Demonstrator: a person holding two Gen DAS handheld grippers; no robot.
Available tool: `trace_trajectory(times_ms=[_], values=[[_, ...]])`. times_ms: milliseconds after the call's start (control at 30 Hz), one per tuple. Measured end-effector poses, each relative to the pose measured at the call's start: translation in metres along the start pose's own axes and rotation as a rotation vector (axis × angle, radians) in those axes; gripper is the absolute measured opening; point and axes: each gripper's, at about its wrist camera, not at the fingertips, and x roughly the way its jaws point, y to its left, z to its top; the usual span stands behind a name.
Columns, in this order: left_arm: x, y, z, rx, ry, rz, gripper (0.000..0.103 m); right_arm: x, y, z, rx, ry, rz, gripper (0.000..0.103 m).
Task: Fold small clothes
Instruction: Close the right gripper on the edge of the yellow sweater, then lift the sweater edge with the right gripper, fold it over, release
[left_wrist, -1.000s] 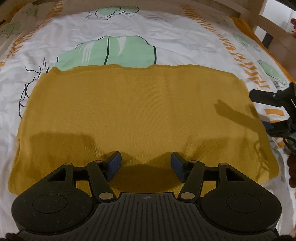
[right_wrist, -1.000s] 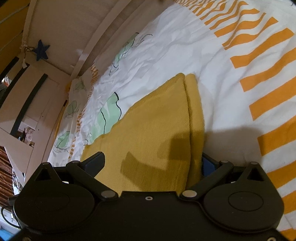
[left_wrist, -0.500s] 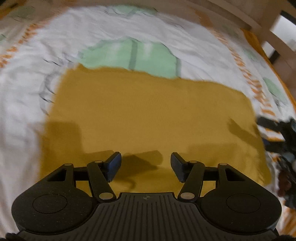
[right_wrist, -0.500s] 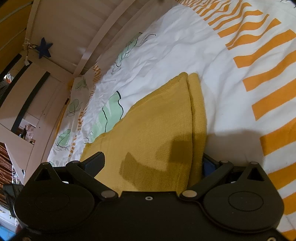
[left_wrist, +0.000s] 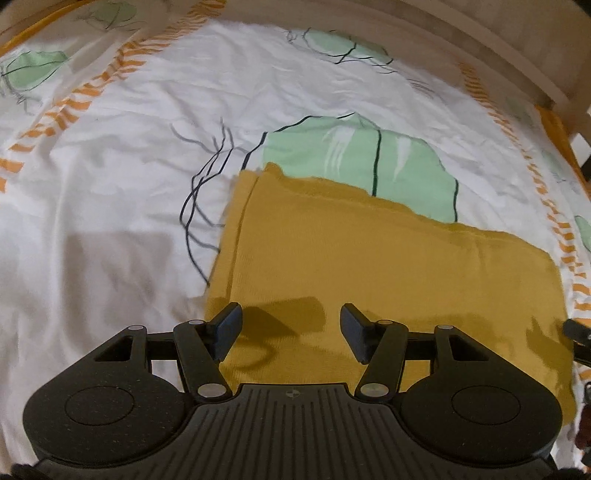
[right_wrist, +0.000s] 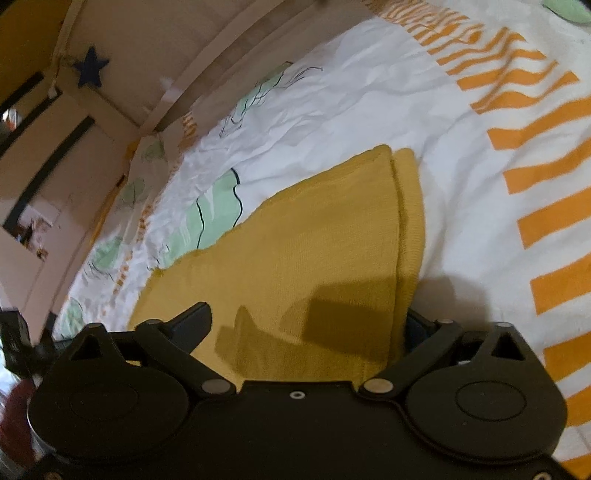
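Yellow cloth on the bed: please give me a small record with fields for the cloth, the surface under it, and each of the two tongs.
cloth: yellow cloth, folded, lying flat
surface: white bedsheet with green and orange print
left tongs: left tongs open, over the cloth's near left corner, holding nothing
right tongs: right tongs open, straddling the cloth's layered edge

One mustard garment (left_wrist: 388, 266), one patterned bedsheet (left_wrist: 122, 192), two grippers (left_wrist: 290, 328), one star decoration (right_wrist: 90, 67)
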Motion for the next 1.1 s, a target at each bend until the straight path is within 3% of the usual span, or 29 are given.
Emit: trace_trajectory(times_ms=[133, 267, 500, 1100], values=[[-0.005, 0.005, 0.006, 0.008, -0.019, -0.004, 0.057, 0.0, 0.003, 0.0, -0.014, -0.003, -0.033, 0.07], [-0.006, 0.018, 0.013, -0.034, -0.008, -0.013, 0.057, 0.0, 0.002, 0.0, 0.015, -0.008, -0.034, 0.034], [-0.015, 0.031, 0.023, -0.05, -0.03, -0.006, 0.057, -0.002, 0.044, -0.002, -0.065, -0.032, -0.145, 0.031], [-0.031, 0.059, 0.029, -0.079, -0.018, -0.087, 0.057, 0.04, 0.152, -0.008, -0.144, 0.001, -0.134, 0.03]])
